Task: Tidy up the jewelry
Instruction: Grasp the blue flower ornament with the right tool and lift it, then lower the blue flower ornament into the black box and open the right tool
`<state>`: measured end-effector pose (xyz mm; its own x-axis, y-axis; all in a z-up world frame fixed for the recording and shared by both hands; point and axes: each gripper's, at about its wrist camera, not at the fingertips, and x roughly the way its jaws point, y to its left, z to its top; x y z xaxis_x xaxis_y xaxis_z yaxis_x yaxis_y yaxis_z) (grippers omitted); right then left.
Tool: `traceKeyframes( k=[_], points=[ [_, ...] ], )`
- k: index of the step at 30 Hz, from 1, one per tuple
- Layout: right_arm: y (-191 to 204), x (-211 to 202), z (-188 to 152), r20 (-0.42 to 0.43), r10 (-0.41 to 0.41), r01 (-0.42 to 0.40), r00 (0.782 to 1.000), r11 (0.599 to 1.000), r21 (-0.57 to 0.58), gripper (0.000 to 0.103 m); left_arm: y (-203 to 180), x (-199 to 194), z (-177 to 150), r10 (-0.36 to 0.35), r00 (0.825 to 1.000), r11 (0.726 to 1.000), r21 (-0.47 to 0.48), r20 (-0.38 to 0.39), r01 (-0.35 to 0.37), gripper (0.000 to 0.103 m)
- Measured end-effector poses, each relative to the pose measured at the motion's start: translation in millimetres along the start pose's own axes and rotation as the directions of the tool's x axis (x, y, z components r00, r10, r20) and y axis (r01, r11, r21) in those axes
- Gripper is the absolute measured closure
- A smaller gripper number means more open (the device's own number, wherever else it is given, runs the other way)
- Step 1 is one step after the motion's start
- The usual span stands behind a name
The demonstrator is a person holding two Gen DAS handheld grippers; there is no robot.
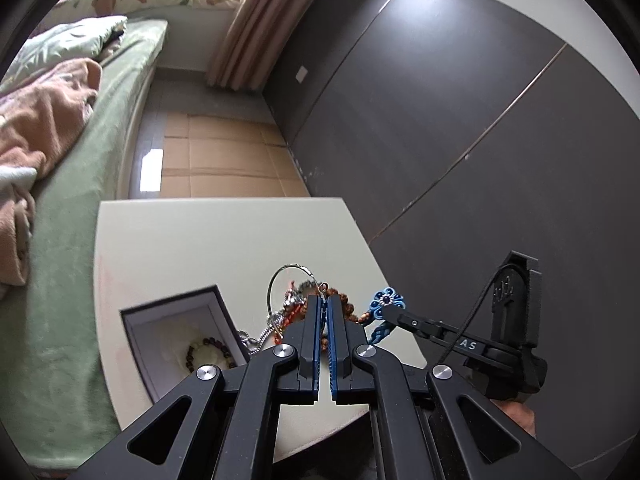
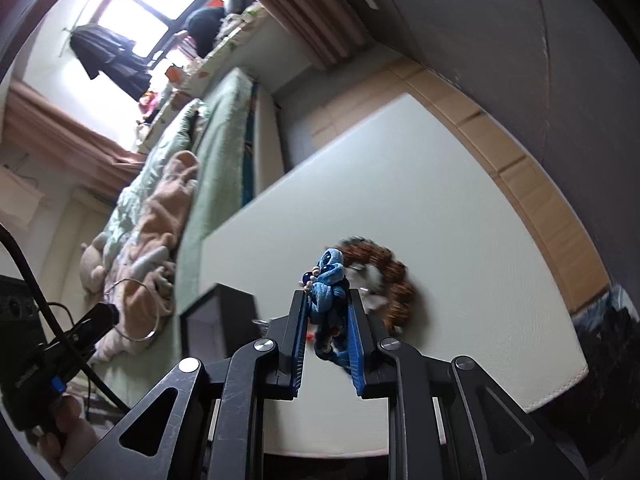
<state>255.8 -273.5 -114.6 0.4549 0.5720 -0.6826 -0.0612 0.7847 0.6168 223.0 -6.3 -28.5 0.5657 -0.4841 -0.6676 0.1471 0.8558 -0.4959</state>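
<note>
My left gripper (image 1: pixel 324 300) is shut on a thin silver hoop (image 1: pixel 280 280) and holds it above a heap of jewelry; the hoop also shows in the right wrist view (image 2: pixel 134 308). My right gripper (image 2: pixel 328 300) is shut on a blue knotted cord ornament (image 2: pixel 329 280), seen in the left wrist view (image 1: pixel 386 300) at the right gripper's tip. A brown bead bracelet (image 2: pixel 394 280) lies on the white table (image 2: pixel 440 200). An open dark jewelry box (image 1: pixel 176 344) with a bead bracelet (image 1: pixel 208 354) inside stands at the left.
A silver chain (image 1: pixel 264 334) and red-orange beads (image 1: pixel 292 314) lie beside the box. A bed with green sheet (image 1: pixel 80 240) and pink blanket runs along the table's left. A dark wall (image 1: pixel 440 120) is at the right.
</note>
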Motion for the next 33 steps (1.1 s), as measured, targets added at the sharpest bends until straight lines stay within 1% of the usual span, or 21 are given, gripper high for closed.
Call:
traceKeyframes(
  k=[4, 6, 9, 11, 14, 16, 18, 19, 21, 22, 23, 24, 25, 33],
  points=[
    [23.6, -6.5, 1.9, 0.011, 0.038, -0.037, 0.999, 0.998, -0.042, 0.083, 8.9, -11.3, -0.5, 0.039, 0.999, 0.999, -0.008, 0.02, -0.039, 0.1],
    [35.1, -6.0, 1.6, 0.009, 0.055, -0.055, 0.998, 0.997, -0.061, 0.083, 16.2, -14.0, -2.2, 0.048, 0.999, 0.999, -0.021, 0.021, -0.047, 0.1],
    [48.4, 0.4, 1.2, -0.004, 0.064, -0.064, 0.998, 0.995, -0.078, 0.083, 30.2, -13.4, -7.3, 0.061, 0.998, 0.997, -0.052, 0.005, -0.061, 0.1],
    [55.3, 5.7, -0.1, -0.018, 0.073, -0.074, 0.997, 0.994, -0.081, 0.083, 41.6, -11.6, -11.5, 0.083, 0.997, 0.993, -0.089, -0.009, -0.083, 0.1],
    [66.7, 12.0, -3.8, -0.032, 0.077, -0.079, 0.997, 0.992, -0.095, 0.083, 61.3, -6.4, -18.1, 0.06, 0.998, 0.984, -0.167, -0.033, -0.065, 0.1],
    [72.1, 14.0, -8.6, -0.041, 0.079, -0.083, 0.996, 0.991, -0.103, 0.083, 74.1, -0.2, -21.9, 0.045, 0.997, 0.975, -0.216, -0.068, -0.059, 0.1],
    [78.3, 17.5, -10.8, -0.05, 0.078, -0.083, 0.996, 0.99, -0.114, 0.083, 81.4, 5.1, -26.4, 0.038, 0.994, 0.97, -0.236, -0.107, -0.063, 0.1],
    [81.5, 19.0, -11.9, -0.055, 0.077, -0.083, 0.996, 0.989, -0.12, 0.083, 83.5, 5.6, -28.8, 0.037, 0.993, 0.969, -0.24, -0.114, -0.064, 0.098],
    [87.7, 22.3, -13.6, -0.063, 0.079, -0.087, 0.995, 0.988, -0.13, 0.083, 90.2, 3.4, -33.5, 0.04, 0.993, 0.965, -0.255, -0.111, -0.068, 0.076],
    [90.6, 23.8, -14.6, -0.066, 0.079, -0.088, 0.995, 0.987, -0.135, 0.083, 93.8, 0.6, -35.2, 0.03, 0.994, 0.962, -0.267, -0.101, -0.056, 0.045],
    [92.9, 25.8, -15.1, -0.069, 0.079, -0.088, 0.995, 0.986, -0.139, 0.083, 97.0, -2.3, -36.3, 0.022, 0.996, 0.959, -0.279, -0.088, -0.045, 0.018],
    [95.5, 27.7, -15.9, -0.073, 0.077, -0.087, 0.994, 0.986, -0.143, 0.083, 99.3, -6.5, -37.3, 0.018, 0.998, 0.956, -0.29, -0.068, -0.037, 0.012],
    [98.3, 30.0, -16.7, -0.077, 0.076, -0.087, 0.994, 0.985, -0.146, 0.083, 102.1, -11.9, -38.2, 0.023, 0.999, 0.954, -0.299, -0.044, -0.036, 0.011],
    [121.3, 45.7, -26.2, -0.115, 0.091, -0.111, 0.989, 0.978, -0.174, 0.083, 122.3, -37.7, -44.9, 0.084, 0.996, 0.942, -0.325, -0.012, -0.083, 0.011]
  ],
)
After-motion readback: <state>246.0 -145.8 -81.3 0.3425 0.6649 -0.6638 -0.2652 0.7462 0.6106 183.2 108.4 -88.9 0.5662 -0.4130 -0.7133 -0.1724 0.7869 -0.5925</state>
